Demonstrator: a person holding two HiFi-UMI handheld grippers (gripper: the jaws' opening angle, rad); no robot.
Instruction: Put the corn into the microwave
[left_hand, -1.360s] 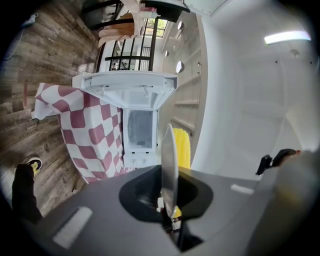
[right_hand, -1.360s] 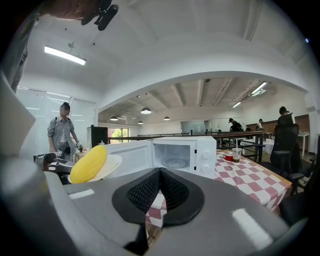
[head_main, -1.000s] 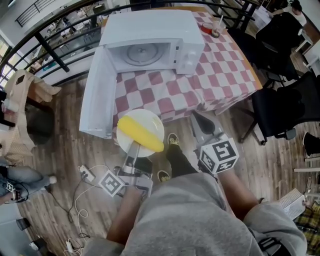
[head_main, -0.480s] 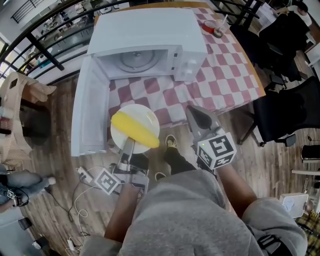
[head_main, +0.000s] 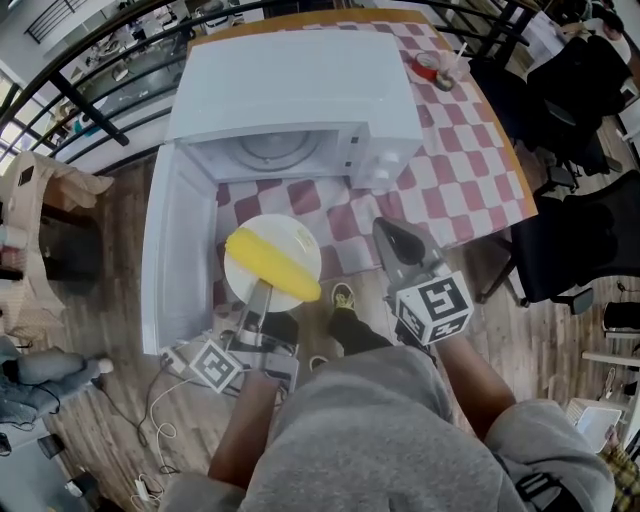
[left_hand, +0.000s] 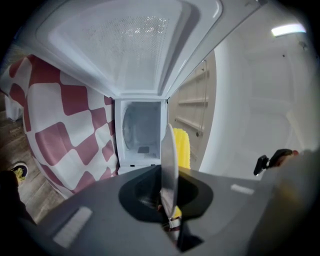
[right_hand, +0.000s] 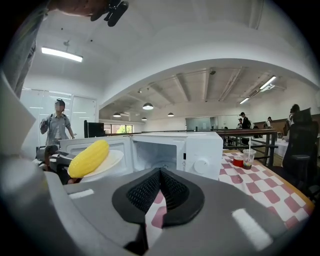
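Note:
A yellow corn cob (head_main: 272, 265) lies on a white plate (head_main: 290, 232). My left gripper (head_main: 262, 292) is shut on the plate's near rim and holds it level in front of the white microwave (head_main: 300, 90). The microwave's door (head_main: 180, 260) hangs open to the left. In the left gripper view the plate (left_hand: 168, 155) shows edge-on between the jaws, with the corn (left_hand: 182, 147) beside it and the empty cavity (left_hand: 142, 127) straight ahead. My right gripper (head_main: 392, 232) is shut and empty, to the right of the plate. Its own view shows the corn (right_hand: 89, 158) at left and the microwave (right_hand: 175, 150) ahead.
The microwave stands on a red-and-white checkered tablecloth (head_main: 450, 170). A red cup and a clear cup (head_main: 432, 65) sit at the table's far right corner. Black chairs (head_main: 570, 210) stand to the right. Cables and a power strip (head_main: 170, 350) lie on the wooden floor at left.
Both grippers and the plate with the corn have come closer to the microwave's open front. The plate now sits level with the open door and the table edge.

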